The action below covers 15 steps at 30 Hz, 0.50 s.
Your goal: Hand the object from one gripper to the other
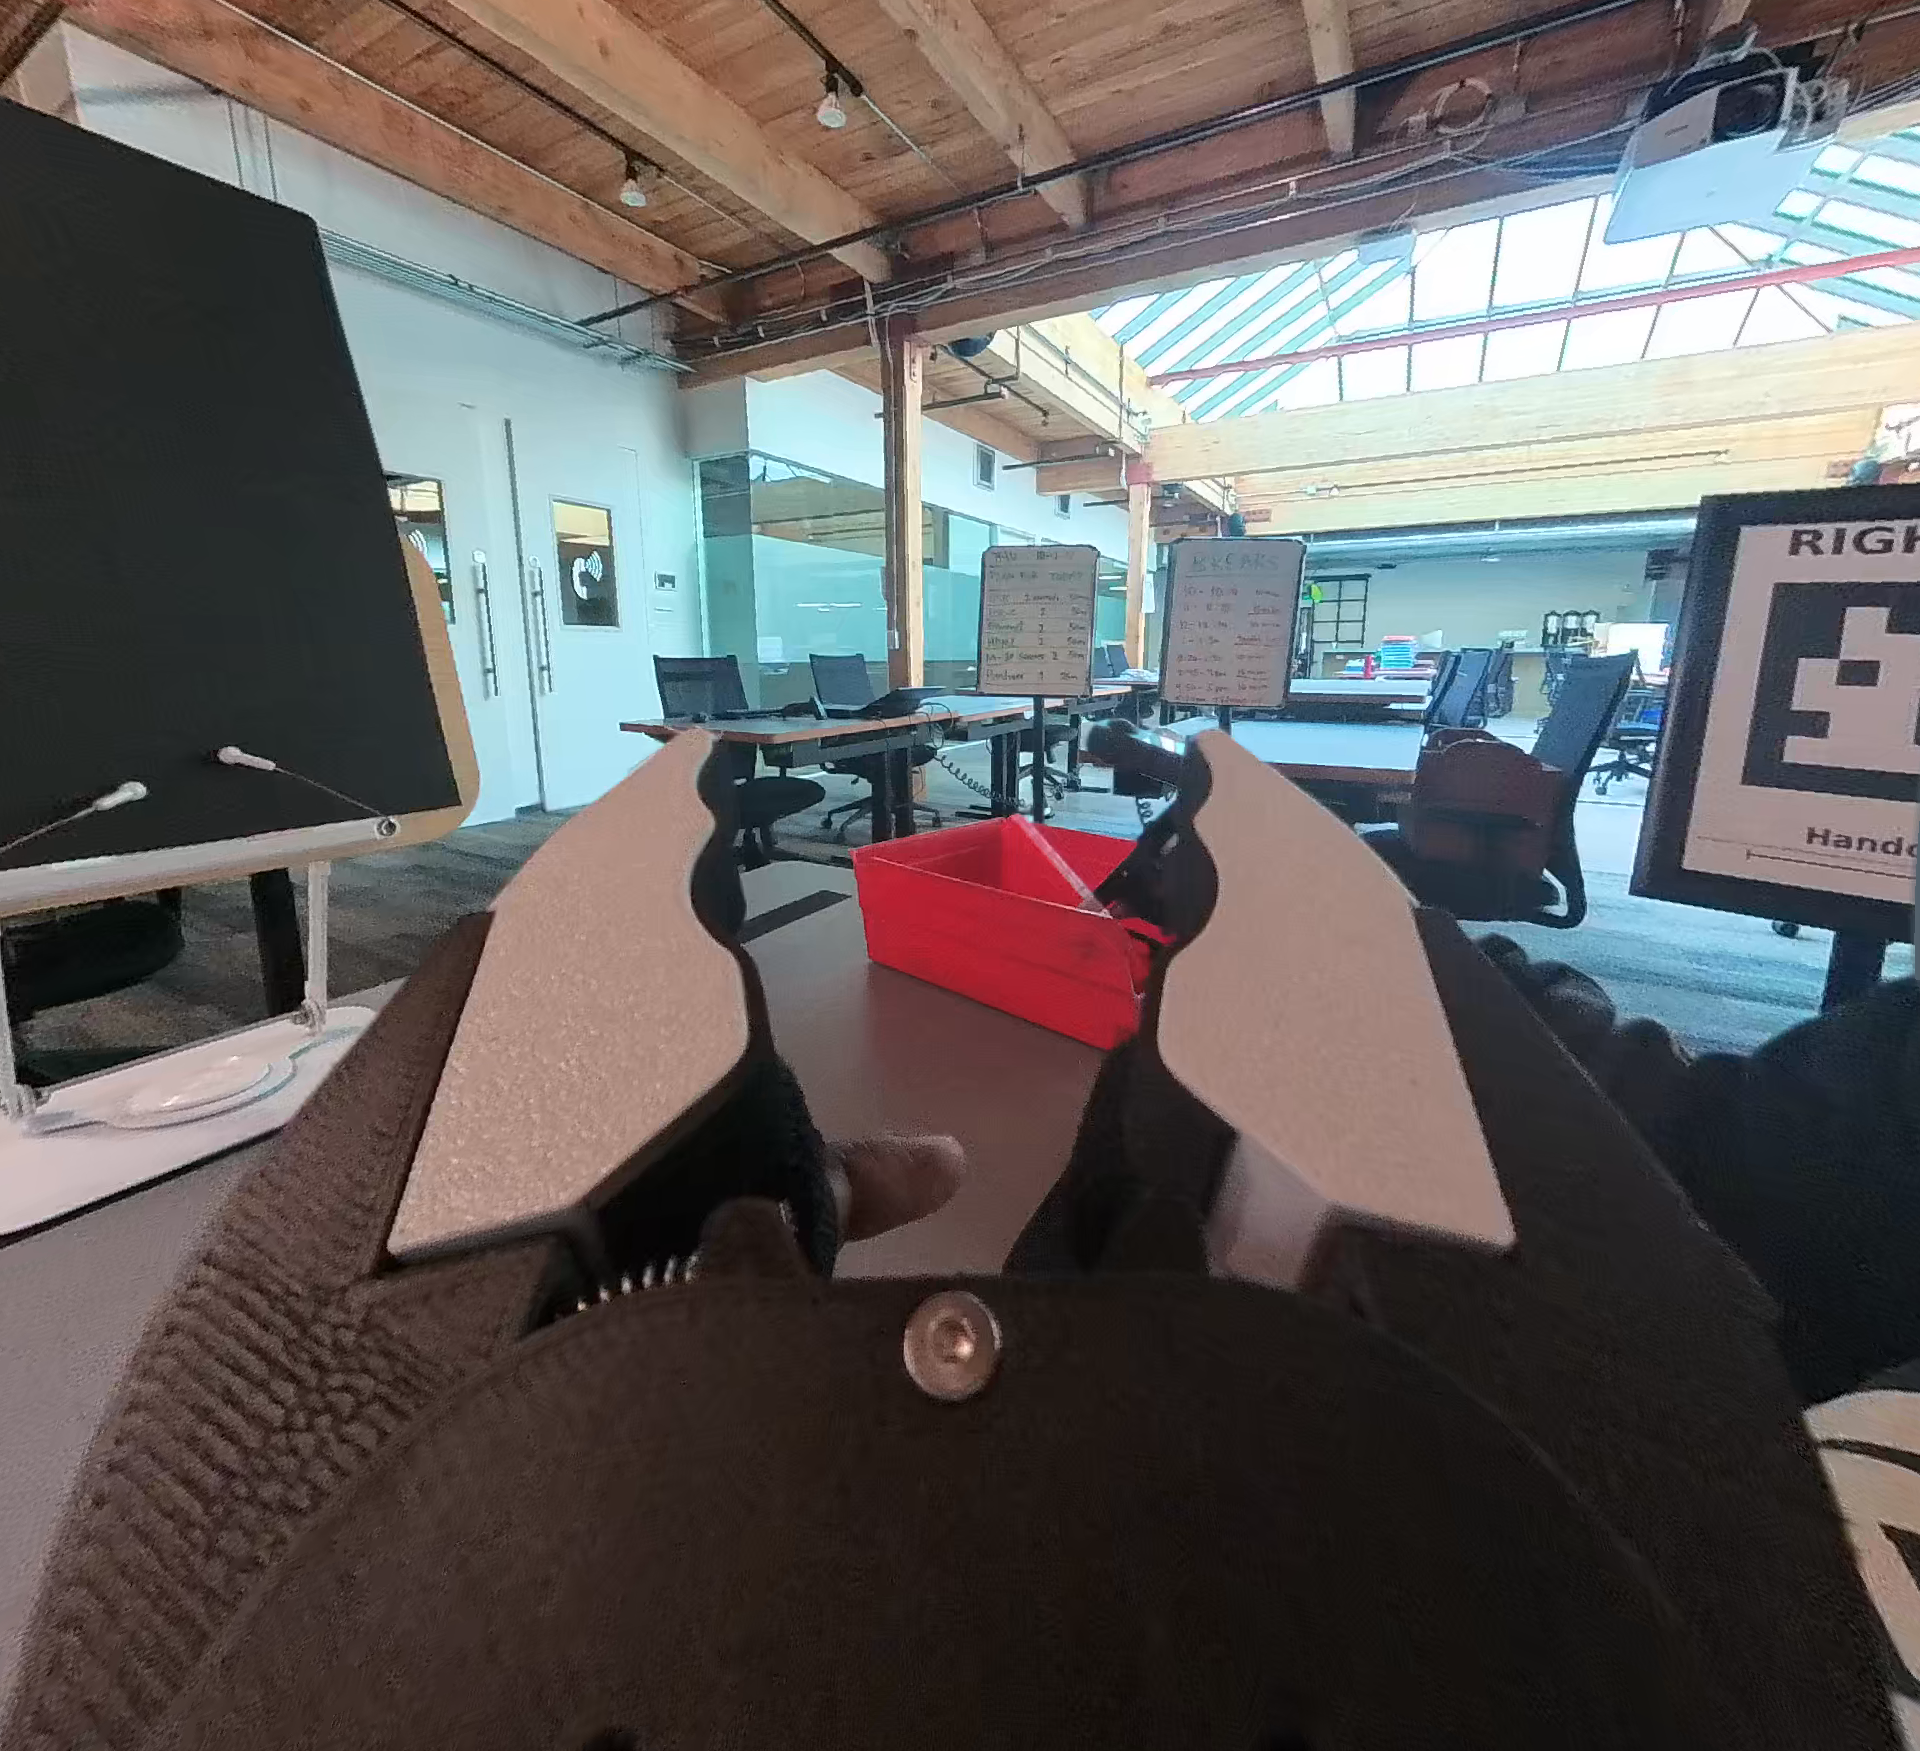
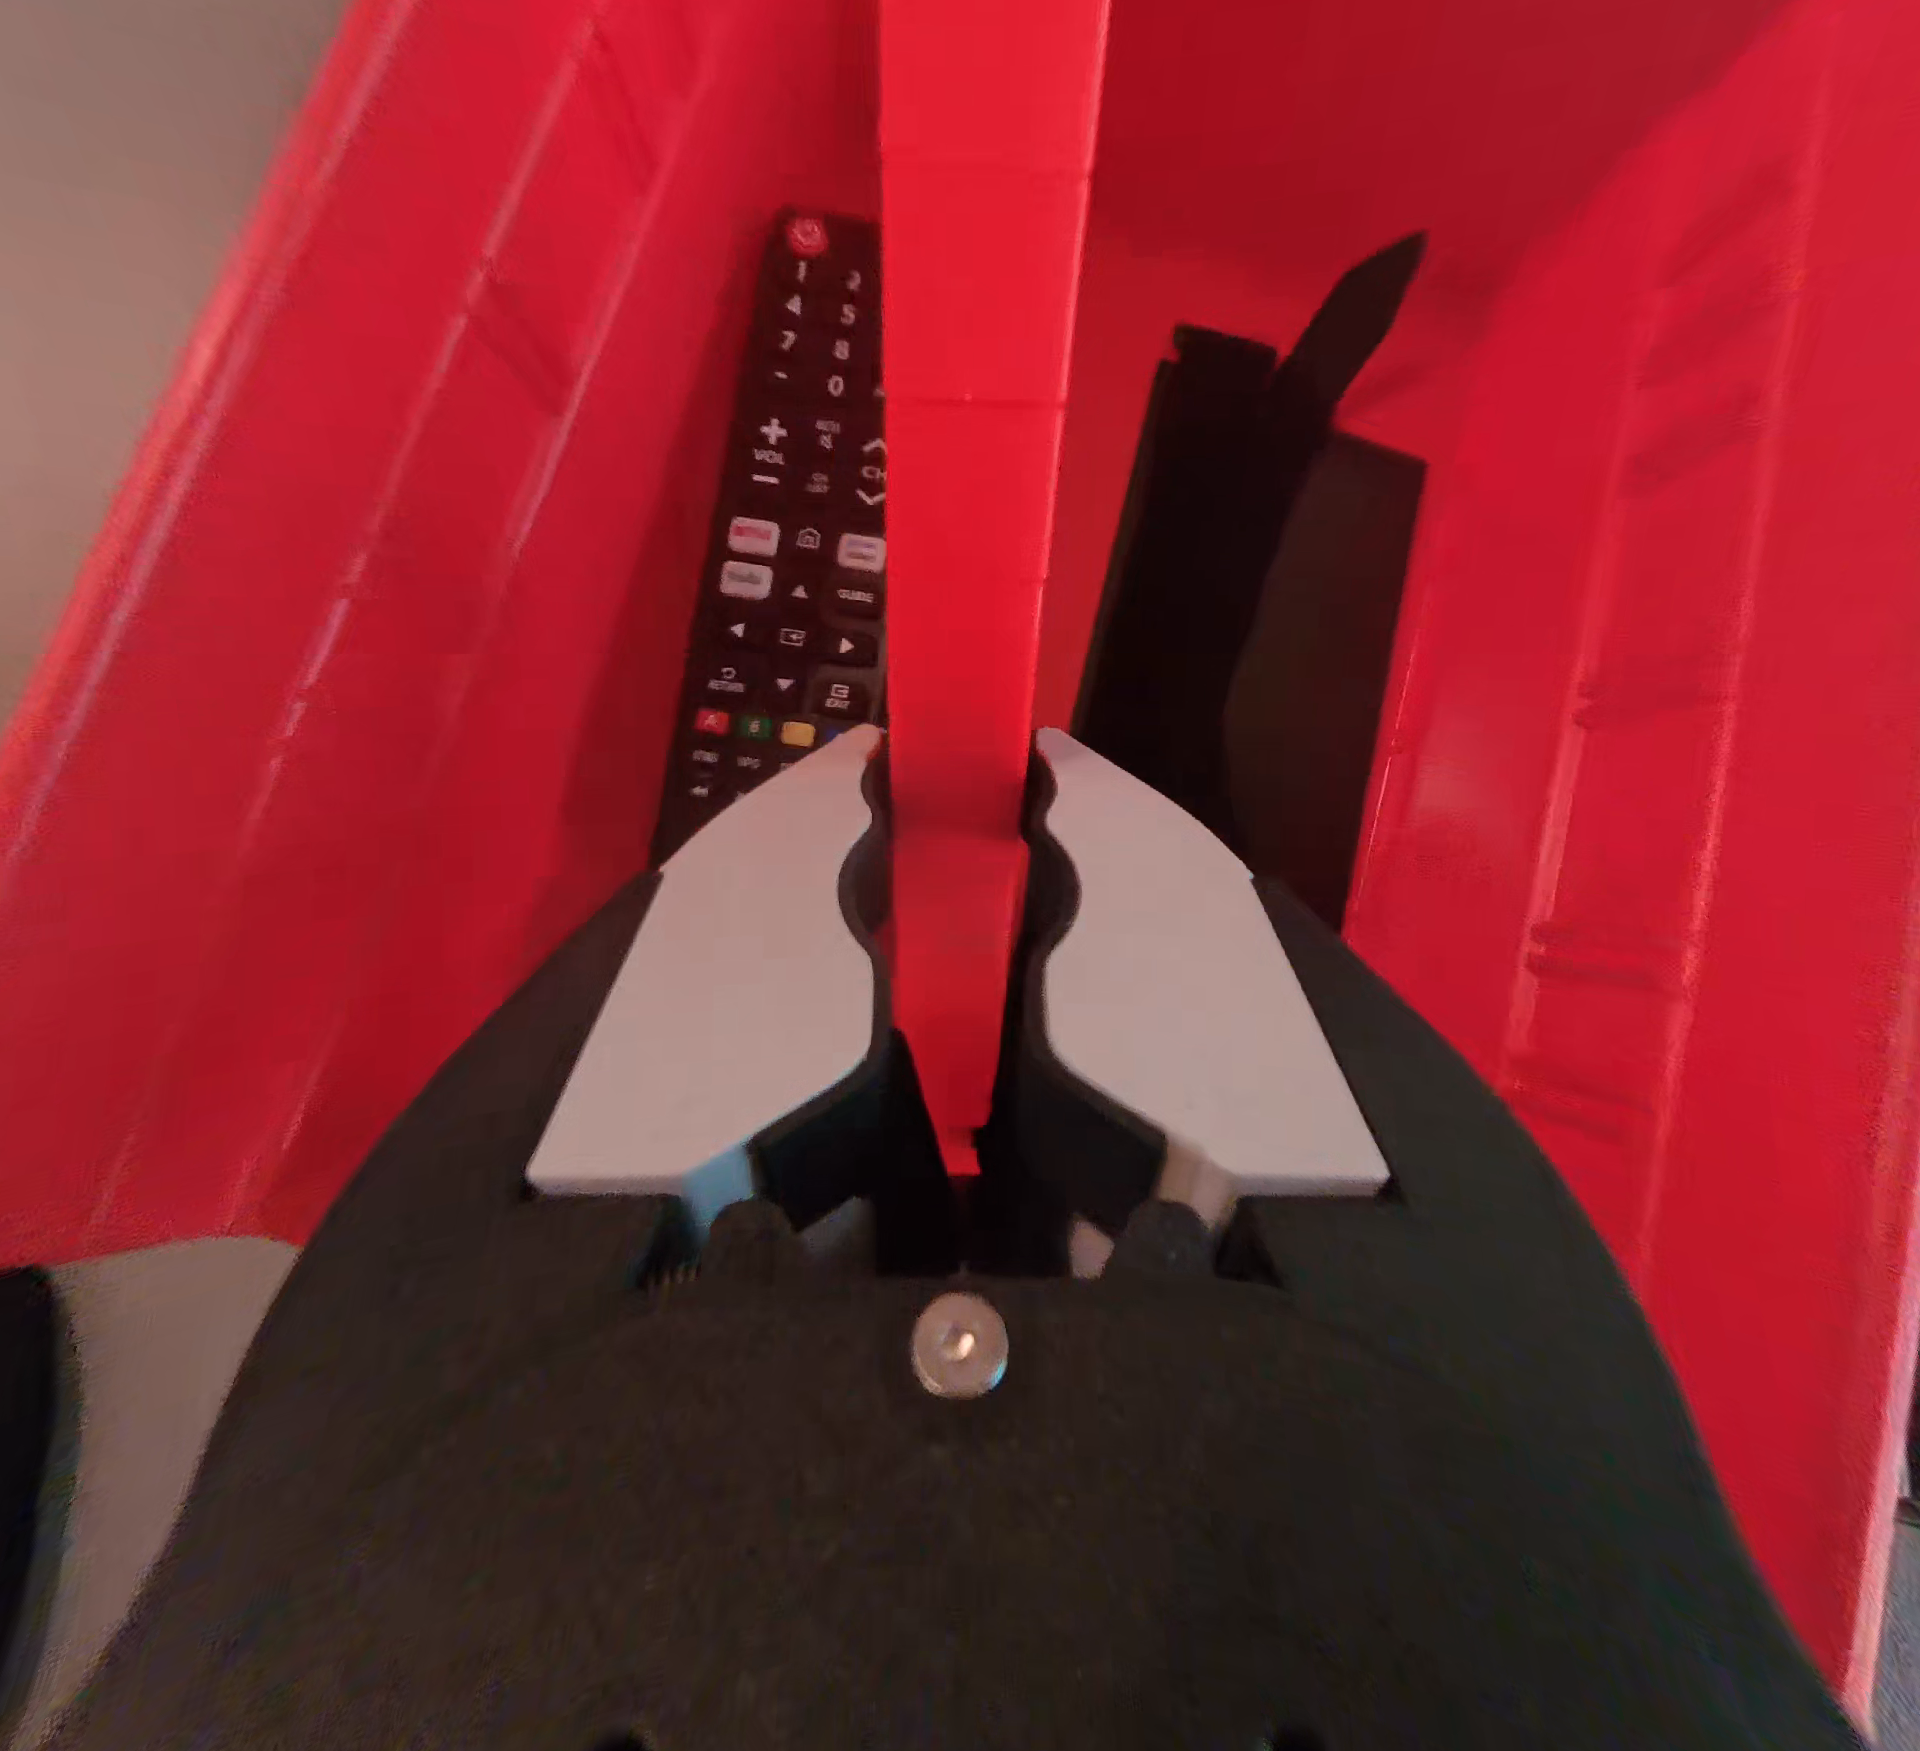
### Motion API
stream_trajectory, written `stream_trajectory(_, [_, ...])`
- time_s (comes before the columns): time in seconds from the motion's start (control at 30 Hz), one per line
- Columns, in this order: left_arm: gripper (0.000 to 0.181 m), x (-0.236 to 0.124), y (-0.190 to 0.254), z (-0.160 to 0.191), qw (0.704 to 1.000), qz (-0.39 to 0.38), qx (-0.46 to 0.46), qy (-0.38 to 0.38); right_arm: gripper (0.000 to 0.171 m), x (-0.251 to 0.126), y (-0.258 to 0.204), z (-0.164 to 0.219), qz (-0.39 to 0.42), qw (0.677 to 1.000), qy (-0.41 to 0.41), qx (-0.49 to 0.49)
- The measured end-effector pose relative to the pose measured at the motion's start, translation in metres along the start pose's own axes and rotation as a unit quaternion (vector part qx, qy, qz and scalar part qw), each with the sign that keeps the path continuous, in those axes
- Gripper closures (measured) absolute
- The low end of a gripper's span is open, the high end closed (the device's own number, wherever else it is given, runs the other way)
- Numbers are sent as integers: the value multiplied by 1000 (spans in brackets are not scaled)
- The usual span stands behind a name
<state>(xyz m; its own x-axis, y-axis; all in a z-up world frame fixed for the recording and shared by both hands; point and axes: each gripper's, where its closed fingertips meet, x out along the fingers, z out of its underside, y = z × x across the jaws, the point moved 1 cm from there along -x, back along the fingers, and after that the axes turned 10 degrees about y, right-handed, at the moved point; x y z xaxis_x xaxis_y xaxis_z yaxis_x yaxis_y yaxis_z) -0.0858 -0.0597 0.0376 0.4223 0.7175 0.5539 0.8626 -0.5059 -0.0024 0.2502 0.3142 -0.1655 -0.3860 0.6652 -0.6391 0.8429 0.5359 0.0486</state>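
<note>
My right gripper [image 2: 958,745] is shut on a long red bar of stacked bricks [image 2: 987,247] that runs forward from between its fingers. It is held low inside a red bin [image 2: 416,454], above a black TV remote [image 2: 790,506] and other black items [image 2: 1247,610] on the bin floor. My left gripper [image 1: 951,745] is open and empty, held above the dark table [image 1: 914,1078] and facing the same red bin [image 1: 977,932]. Part of the right gripper [image 1: 1143,860] shows at the bin's right end, mostly hidden behind my left gripper's right finger.
A black board on a stand [image 1: 177,496] with a white base [image 1: 177,1078] is at the left. A framed marker sign [image 1: 1818,693] stands at the right. A dark sleeve [image 1: 1766,1182] is at the right edge. Office desks and chairs are beyond. One gripper's finger ends stand about 55 centimeters off the other's.
</note>
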Motion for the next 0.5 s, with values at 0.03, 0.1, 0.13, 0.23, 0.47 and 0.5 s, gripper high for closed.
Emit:
stream_trajectory(0.03, [102, -1, -1, 0, 1000, 0, 2, -5, 148, 4, 0, 1, -2, 1000, -15, 0])
stream_trajectory(0.1, [102, -3, -2, -1, 1000, -2, 12, -10, 148, 11, 1, 3, -5, 999, -41, 1])
stream_trajectory(0.13, [102, -4, -3, -2, 1000, -2, 17, -9, 148, 15, 2, 3, -5, 999, -53, 4])
stream_trajectory(0.23, [106, -5, -2, -4, 1000, 1, 22, -4, 148, 26, 3, 7, -17, 996, -83, 20])
stream_trajectory(0.47, [108, -9, -11, 2, 999, -16, 4, -36, 148, 39, 7, 12, -11, 993, -113, 34])
stream_trajectory(0.5, [108, -10, -13, 3, 999, -20, 0, -39, 146, 37, 6, 7, -10, 995, -91, 36])
